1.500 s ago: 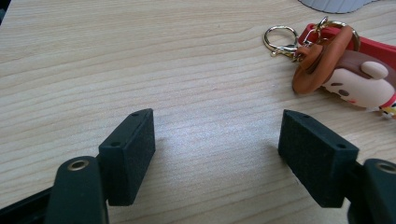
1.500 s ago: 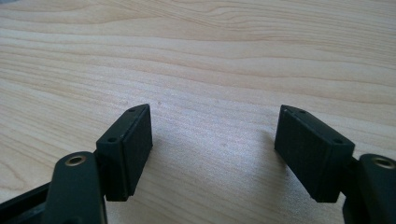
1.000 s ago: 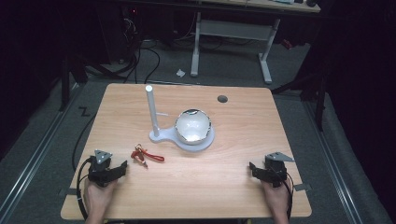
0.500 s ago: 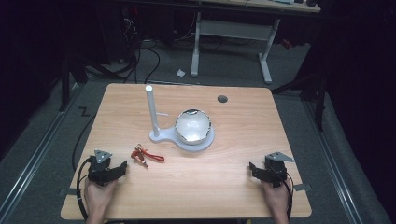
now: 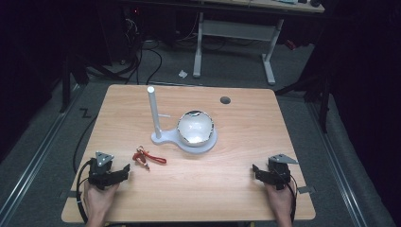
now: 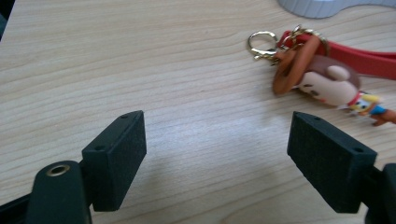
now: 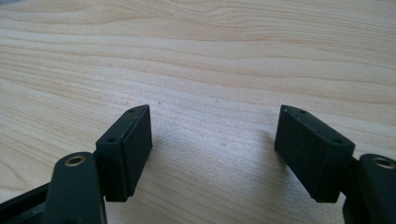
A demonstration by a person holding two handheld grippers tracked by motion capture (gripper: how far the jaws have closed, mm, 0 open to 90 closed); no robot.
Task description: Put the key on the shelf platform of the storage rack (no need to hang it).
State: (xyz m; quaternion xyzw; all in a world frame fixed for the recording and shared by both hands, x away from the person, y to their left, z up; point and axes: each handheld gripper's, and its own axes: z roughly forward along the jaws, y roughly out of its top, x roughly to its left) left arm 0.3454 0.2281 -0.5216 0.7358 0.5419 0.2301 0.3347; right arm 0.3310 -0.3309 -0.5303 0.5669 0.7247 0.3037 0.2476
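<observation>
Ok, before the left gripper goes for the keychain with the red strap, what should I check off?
1. Left gripper jaws open, nothing between them: ok.
2. Cartoon-figure keychain with red strap and gold ring lying free on the light wooden table, apart from the jaws: ok.
3. Keychain centred between the jaws: not ok, it lies ahead and toward the right-hand jaw in the left gripper view.
4. White stand with upright post away from the approach: ok.
5. Right gripper open, parked away from the keychain: ok.
</observation>
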